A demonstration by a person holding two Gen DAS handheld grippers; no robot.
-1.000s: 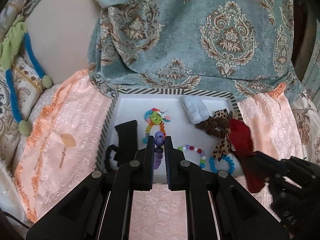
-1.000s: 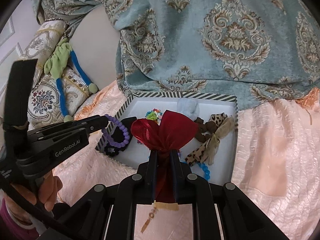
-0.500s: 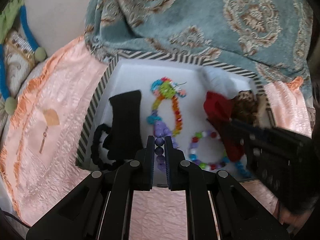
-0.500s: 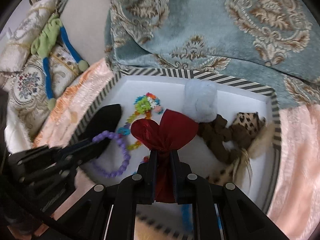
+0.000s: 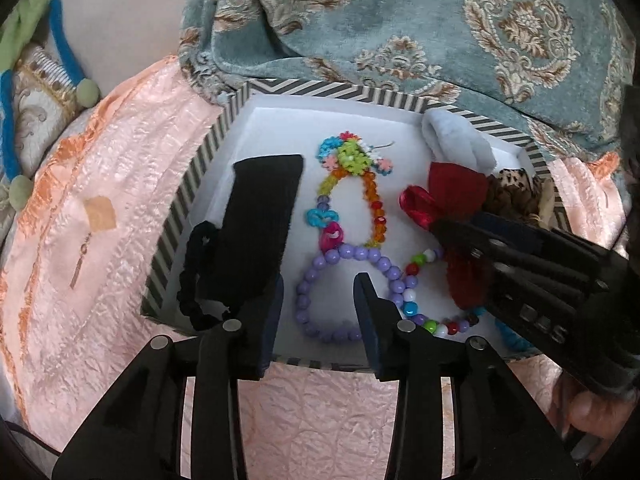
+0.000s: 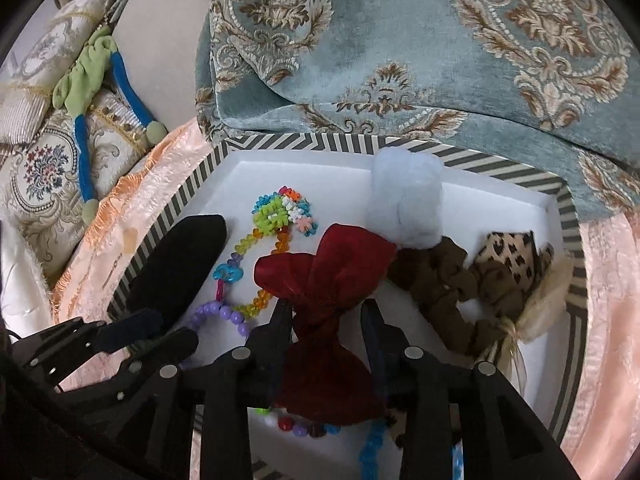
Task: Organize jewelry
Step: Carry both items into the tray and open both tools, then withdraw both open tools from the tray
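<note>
Peach quilted bedspread (image 5: pixel 100 264) carries the striped-rim white tray (image 5: pixel 320 92). Left gripper (image 5: pixel 318 300) fingers spread wide over the purple bead bracelet (image 5: pixel 340 292); right gripper (image 6: pixel 326 316) likewise over the soft red fabric bow (image 6: pixel 324 276). Bracelet: light, slippery; grip across beads.

1. Home, looks like a bed or sofa: peach quilted bedspread (image 5: pixel 120 208) under a striped tray (image 5: pixel 320 90).
2. Teal damask blanket (image 6: pixel 440 40) draped behind.
3. Embroidered cushion (image 6: pixel 40 172) with a green-blue tie (image 6: pixel 86 80) at left.
4. Tray holds bracelets (image 5: pixel 344 292) and scrunchies (image 6: pixel 440 284).
</note>
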